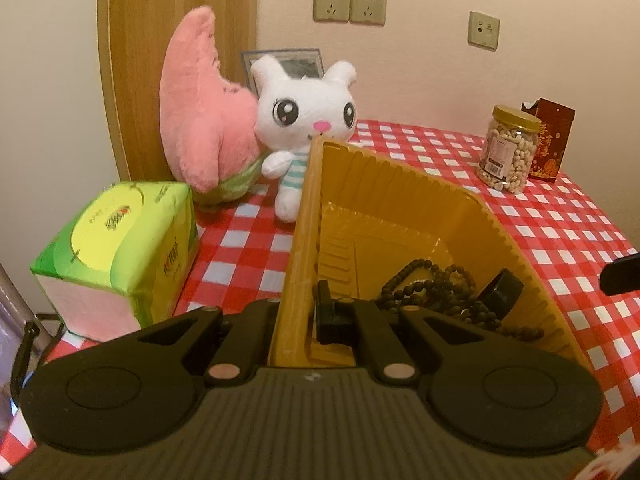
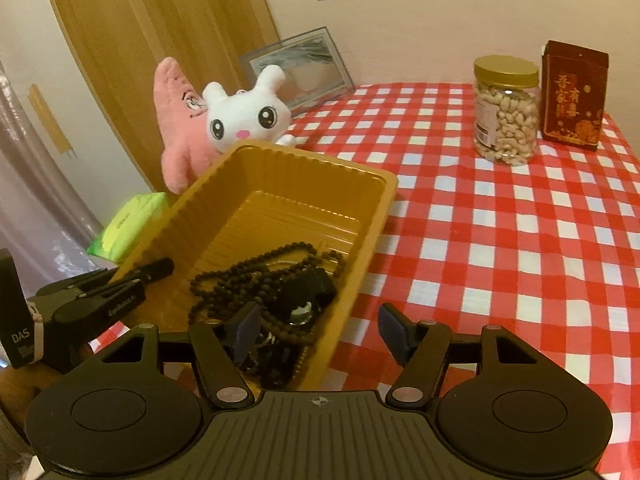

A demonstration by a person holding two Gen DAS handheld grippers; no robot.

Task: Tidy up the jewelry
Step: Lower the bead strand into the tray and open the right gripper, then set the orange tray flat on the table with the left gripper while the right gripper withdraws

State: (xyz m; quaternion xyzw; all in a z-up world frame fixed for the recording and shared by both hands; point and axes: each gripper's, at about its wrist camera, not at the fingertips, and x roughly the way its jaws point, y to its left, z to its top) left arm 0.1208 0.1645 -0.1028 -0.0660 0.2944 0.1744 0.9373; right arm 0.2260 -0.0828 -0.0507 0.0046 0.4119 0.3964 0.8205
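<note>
While the checked tablecloth (image 2: 500,240) is carrying the whole arrangement, the yellow tray (image 2: 280,200) is being held tilted off it, its left wall pinched between the fingers of the left gripper (image 1: 298,316), which is closing firmly on that rim; judged from the tilt, the grip is serving to steady or reposition the tray rather than to pick out its contents. Ahead of the right gripper (image 2: 320,334), whose jaws are standing wide apart and holding nothing, the tray's near corner is sitting between the fingertips, the left finger reaching over the rim above the contents. Inside, at the low near end, dark bead strands (image 2: 256,276) are lying heaped together with a black, watch-like piece (image 2: 308,292); gravity appears to be gathering them there. Beyond the left gripper's left side, a green tissue pack (image 1: 116,256) is standing, its print too blurred to read. Further ahead, a white plush rabbit (image 2: 244,118) and a pink plush (image 2: 180,120) are leaning together. Ahead and right, a jar of nuts (image 2: 506,110) and a dark red box (image 2: 574,96) bearing gold Chinese characters are standing side by side. Writing on the left gripper reads "DAS" and, faintly, "GenRobot.AI".
</note>
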